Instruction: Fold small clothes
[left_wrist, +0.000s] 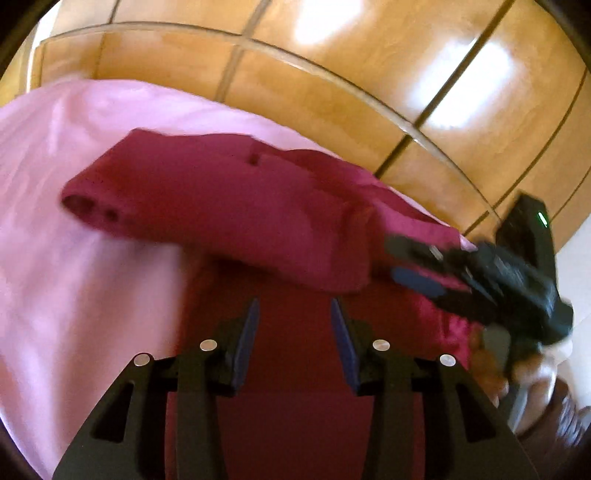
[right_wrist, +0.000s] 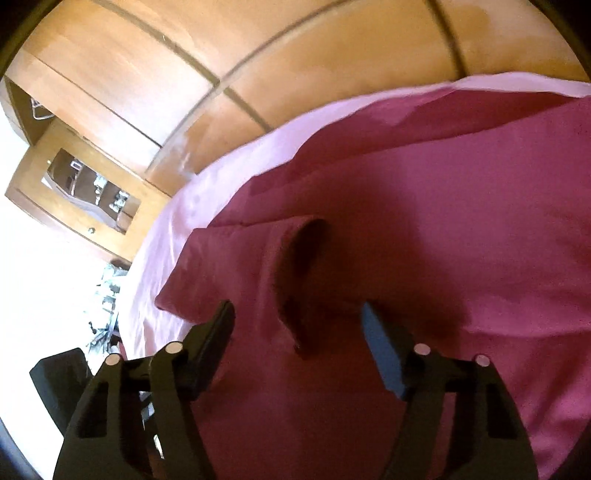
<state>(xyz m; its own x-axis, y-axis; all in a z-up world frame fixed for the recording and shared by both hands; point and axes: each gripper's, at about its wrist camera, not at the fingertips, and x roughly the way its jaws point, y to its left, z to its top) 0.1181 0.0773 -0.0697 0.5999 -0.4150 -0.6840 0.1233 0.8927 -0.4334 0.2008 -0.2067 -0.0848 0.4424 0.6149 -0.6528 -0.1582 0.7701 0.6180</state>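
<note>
A dark red cloth garment (left_wrist: 229, 206) lies spread over a pale pink bed sheet (left_wrist: 74, 280), reaching close to the sheet's far edge, beyond which stand glossy brown wooden wardrobe doors (left_wrist: 332, 74). One part of it, ending in a cuff-like opening that points toward the left of the left wrist view, is laid across the rest of the cloth.

The left hand-held gripper (left_wrist: 294, 314) hangs over the near part of the garment, its blue-padded jaws partly apart with only flat red cloth seen below the gap; nothing is pinched between them.

The right hand-held gripper (right_wrist: 297, 317) has its jaws wider apart, on either side of a raised fold of the garment (right_wrist: 424, 229). The pads do not press on the fold. In the left wrist view the right hand-held gripper (left_wrist: 410, 264), blurred, sits at the garment's right-hand side near the sheet's edge, with a hand (left_wrist: 532, 373) behind it.

A wooden-framed mirror (right_wrist: 88, 188) hangs on the wall past the sheet's left edge.
</note>
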